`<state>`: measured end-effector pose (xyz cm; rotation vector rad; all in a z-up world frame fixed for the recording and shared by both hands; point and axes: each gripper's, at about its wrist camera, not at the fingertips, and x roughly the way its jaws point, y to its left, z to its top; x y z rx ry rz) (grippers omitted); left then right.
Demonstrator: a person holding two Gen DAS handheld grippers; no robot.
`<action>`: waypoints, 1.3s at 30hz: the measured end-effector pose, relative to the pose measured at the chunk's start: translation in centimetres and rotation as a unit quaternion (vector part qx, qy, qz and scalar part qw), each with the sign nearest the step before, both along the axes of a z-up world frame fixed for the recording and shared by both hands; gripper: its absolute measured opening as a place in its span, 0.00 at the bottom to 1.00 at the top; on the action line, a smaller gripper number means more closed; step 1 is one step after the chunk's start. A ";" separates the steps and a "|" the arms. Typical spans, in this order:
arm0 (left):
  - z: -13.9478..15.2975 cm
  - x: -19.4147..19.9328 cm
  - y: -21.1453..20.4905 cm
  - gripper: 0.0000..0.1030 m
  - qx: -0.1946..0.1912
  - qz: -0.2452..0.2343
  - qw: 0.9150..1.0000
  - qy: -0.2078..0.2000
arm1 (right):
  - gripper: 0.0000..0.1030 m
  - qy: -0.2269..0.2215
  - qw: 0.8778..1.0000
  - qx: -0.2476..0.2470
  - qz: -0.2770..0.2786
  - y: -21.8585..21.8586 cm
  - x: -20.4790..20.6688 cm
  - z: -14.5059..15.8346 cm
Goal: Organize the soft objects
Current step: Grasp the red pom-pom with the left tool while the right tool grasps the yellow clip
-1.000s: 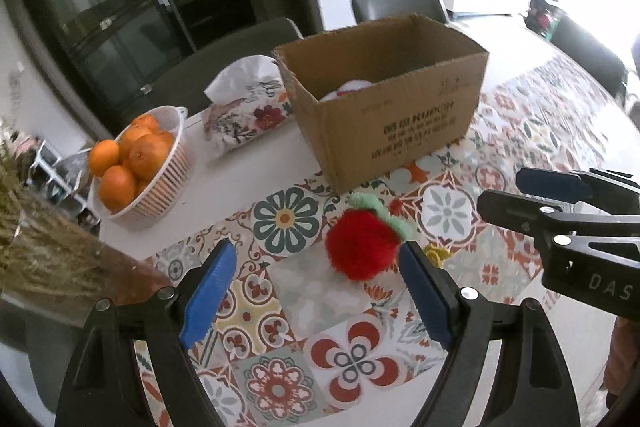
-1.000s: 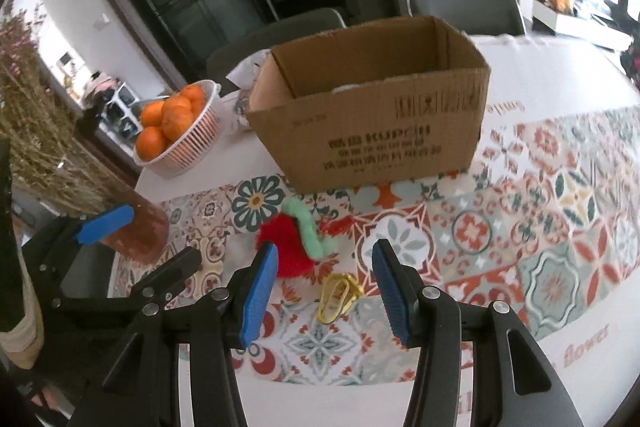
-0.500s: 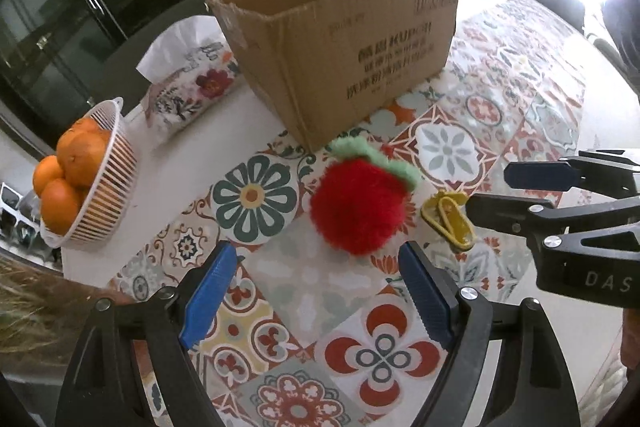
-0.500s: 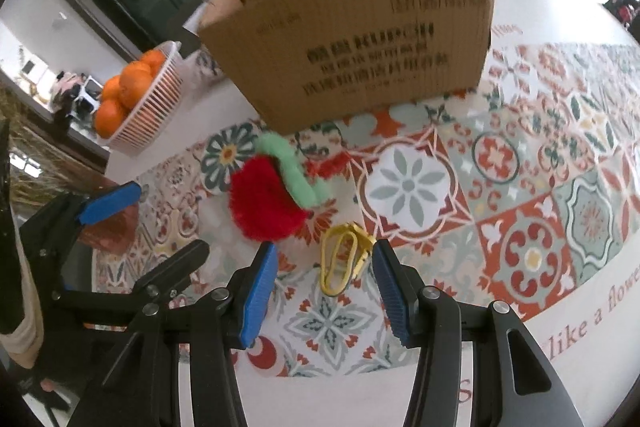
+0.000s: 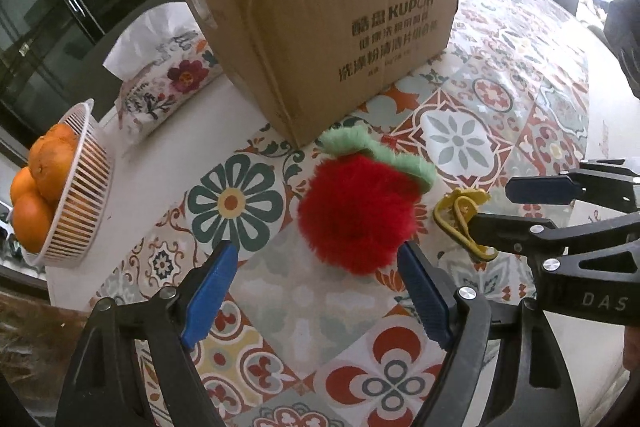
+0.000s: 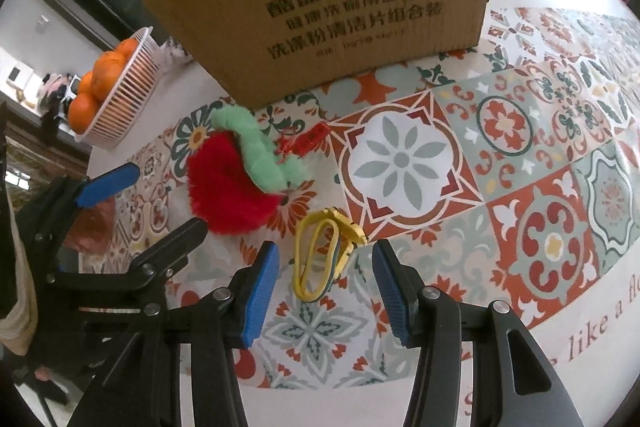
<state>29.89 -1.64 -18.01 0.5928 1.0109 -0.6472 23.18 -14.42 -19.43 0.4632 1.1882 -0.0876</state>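
A red fluffy plush (image 5: 356, 215) with a green leafy top lies on the patterned tablecloth in front of an open cardboard box (image 5: 340, 27). My left gripper (image 5: 316, 263) points down at it, jaws closing. The plush's near edge reaches in between the blue pads, which do not touch it. Beside the plush lies a yellow hair tie with a clip (image 6: 345, 227). My right gripper (image 6: 326, 259) hangs over the tie, open, with the loop between its pads and untouched. The plush (image 6: 228, 187) and the box (image 6: 340, 7) also show in the right wrist view.
A white basket of oranges (image 5: 68, 195) and a floral tissue pack (image 5: 160, 79) stand left of the box. A small red tag (image 6: 310, 139) lies near the plush's leaf. The two grippers hang close side by side. Patterned cloth (image 6: 540, 147) stretches to the right.
Both grippers have come down toward the table. The plush now reaches the left fingertips, and the yellow tie sits between the right pads.
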 end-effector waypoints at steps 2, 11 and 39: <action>-0.5 0.2 -0.1 0.78 0.004 -0.005 1.000 0.000 | 0.49 0.005 1.000 0.000 0.006 0.1 0.4 -0.5; -1.9 1.1 -0.7 0.73 0.007 -0.026 1.000 0.015 | 0.49 0.030 0.999 0.007 0.024 0.6 0.9 -2.3; -4.4 2.9 -4.4 0.33 -0.039 -0.017 0.995 0.091 | 0.32 0.029 0.999 0.010 0.023 0.2 3.0 -3.9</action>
